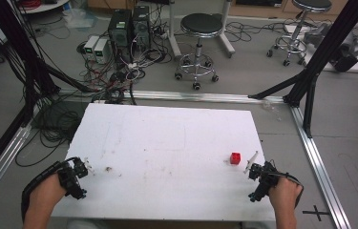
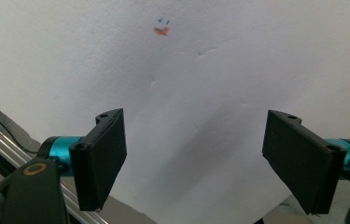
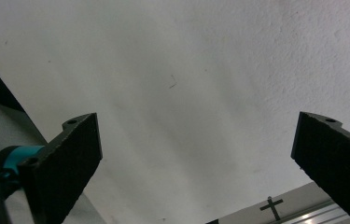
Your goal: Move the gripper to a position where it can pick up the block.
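White table (image 1: 167, 143): both grippers' fingers (left (image 2: 193, 161), right (image 3: 196, 170)) gape wide, holding nothing.

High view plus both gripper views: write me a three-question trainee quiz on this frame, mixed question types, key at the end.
1. True or false: the red cube sits nearer the right gripper than the left gripper.
2. Multiple choice: the left gripper's jaws are A) shut on the cube, B) wide apart with nothing between, C) shut on nothing.
3. Fill in: a thin white ____ lies on the white table just right of the cube.

Key: 1 true; 2 B; 3 stick.
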### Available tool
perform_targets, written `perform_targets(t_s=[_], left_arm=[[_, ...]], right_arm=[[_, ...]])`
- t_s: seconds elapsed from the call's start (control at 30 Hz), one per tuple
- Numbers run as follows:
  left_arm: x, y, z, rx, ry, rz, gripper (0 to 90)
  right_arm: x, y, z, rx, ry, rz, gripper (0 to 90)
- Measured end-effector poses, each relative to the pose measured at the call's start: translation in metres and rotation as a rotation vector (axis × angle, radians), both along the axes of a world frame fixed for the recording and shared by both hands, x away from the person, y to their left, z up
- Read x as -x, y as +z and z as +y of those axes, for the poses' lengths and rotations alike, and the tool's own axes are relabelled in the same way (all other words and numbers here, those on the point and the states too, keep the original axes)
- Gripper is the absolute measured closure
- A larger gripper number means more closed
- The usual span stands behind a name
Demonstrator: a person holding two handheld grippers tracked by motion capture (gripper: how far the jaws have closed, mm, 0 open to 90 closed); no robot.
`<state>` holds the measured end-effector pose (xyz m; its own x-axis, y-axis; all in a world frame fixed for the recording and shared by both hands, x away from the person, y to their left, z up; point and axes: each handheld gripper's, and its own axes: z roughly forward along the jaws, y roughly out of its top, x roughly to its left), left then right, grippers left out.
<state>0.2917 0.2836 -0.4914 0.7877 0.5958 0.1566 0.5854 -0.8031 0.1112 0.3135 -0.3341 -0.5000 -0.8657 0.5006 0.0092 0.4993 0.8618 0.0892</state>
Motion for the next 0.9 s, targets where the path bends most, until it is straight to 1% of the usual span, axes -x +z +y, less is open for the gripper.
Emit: perform_targets(t_s=[0.13, 0.17, 0.43, 0.47, 0.57, 0.63, 0.87, 0.9], left_arm=[[0.0006, 0.0016, -0.0005, -0.002, 0.001, -0.009, 22.0], [0.0003, 0.0026, -0.0007, 0.001, -0.001, -0.003, 21.9], [-0.0006, 0.0008, -0.0007, 0.001, 0.002, -0.005, 22.0], [-0.0008, 0.0007, -0.0007, 0.001, -0.001, 0.002, 22.0], [-0.0009, 0.0004, -0.0006, 0.001, -0.005, 0.003, 22.0], [-0.0002, 0.0008, -0.0002, 0.012, -0.002, 0.005, 22.0], [0.0001, 0.0019, 0.0010, 0.011, 0.002, -0.001, 22.0], [0.0002, 0.0022, 0.0012, 0.017, 0.003, -0.001, 22.0]], right_arm=[[0.0004, 0.0009, -0.0007, -0.002, 0.005, 0.002, 0.9], [0.0008, 0.0015, -0.0006, -0.001, -0.002, -0.001, 0.9], [0.0005, 0.0021, -0.0014, -0.002, -0.003, -0.005, 0.9], [0.0005, 0.0017, -0.0013, -0.003, -0.002, -0.003, 0.9], [0.0004, 0.0013, -0.0013, -0.002, -0.005, -0.003, 0.9], [0.0004, 0.0009, -0.0010, -0.005, -0.002, -0.001, 0.9], [-0.0001, 0.0003, -0.0004, -0.010, -0.010, -0.008, 0.9], [-0.0004, 0.0001, -0.0006, -0.009, -0.009, -0.010, 0.9]])
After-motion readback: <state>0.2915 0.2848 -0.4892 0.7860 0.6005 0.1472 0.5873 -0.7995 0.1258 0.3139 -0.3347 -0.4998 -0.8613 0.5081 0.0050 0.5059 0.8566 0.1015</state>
